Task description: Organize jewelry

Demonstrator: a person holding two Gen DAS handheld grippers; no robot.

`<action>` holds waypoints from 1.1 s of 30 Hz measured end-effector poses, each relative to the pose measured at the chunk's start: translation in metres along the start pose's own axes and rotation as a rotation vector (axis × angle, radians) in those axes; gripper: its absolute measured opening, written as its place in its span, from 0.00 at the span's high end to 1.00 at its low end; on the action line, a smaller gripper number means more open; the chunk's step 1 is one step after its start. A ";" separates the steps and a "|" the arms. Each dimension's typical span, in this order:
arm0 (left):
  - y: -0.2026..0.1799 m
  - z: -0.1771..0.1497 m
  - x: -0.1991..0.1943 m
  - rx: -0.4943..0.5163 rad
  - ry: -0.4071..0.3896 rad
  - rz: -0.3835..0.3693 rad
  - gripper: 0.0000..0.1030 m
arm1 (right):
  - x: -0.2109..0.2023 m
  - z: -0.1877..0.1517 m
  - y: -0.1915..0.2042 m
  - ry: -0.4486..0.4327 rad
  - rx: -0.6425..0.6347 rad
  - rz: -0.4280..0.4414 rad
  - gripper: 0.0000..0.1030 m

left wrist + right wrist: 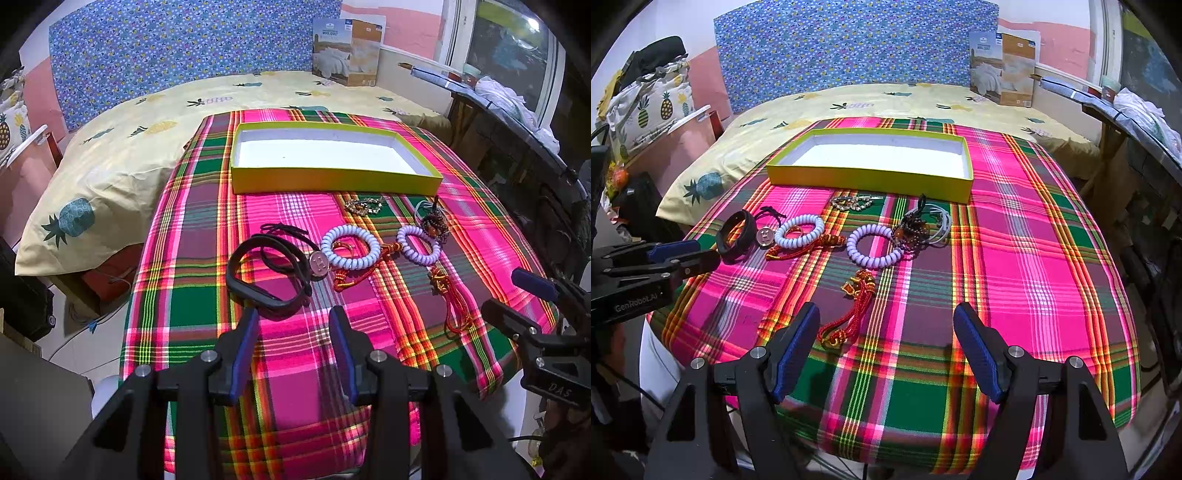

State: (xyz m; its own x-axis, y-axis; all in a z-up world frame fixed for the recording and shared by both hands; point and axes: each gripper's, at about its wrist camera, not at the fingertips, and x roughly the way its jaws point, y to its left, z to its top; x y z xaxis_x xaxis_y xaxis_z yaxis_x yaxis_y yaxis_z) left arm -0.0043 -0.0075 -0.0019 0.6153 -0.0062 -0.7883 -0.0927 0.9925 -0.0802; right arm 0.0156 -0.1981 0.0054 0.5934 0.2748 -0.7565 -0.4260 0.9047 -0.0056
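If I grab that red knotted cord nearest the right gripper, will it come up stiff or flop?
The red knotted cord will probably flop: it lies in loose bends on the plaid cloth. Its gold-coloured ends may swing or dangle. It looks light. The right gripper is open beside it.

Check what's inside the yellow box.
The yellow box shows only a bare white floor; no jewelry is inside yet. The strip behind its near wall is hidden.

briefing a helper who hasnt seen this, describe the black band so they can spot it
On the plaid cloth, look in front of the yellow box. The black band ends the jewelry row, nearest the left claw: a wide plain black loop, unlike the white coil bracelets.
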 end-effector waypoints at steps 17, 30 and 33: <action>0.015 0.000 0.002 -0.047 -0.003 -0.016 0.60 | -0.002 0.004 0.006 -0.002 0.003 0.019 0.27; 0.032 0.009 0.007 -0.087 -0.012 -0.029 0.60 | 0.020 0.002 0.011 0.023 0.007 0.065 0.27; 0.036 0.011 0.013 -0.096 -0.004 -0.011 0.60 | 0.028 0.002 0.012 0.032 0.012 0.075 0.31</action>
State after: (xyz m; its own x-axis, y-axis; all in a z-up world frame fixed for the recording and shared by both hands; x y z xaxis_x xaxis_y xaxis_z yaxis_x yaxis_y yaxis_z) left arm 0.0094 0.0291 -0.0086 0.6198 -0.0161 -0.7846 -0.1607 0.9760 -0.1470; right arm 0.0285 -0.1787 -0.0142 0.5376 0.3314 -0.7754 -0.4603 0.8858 0.0595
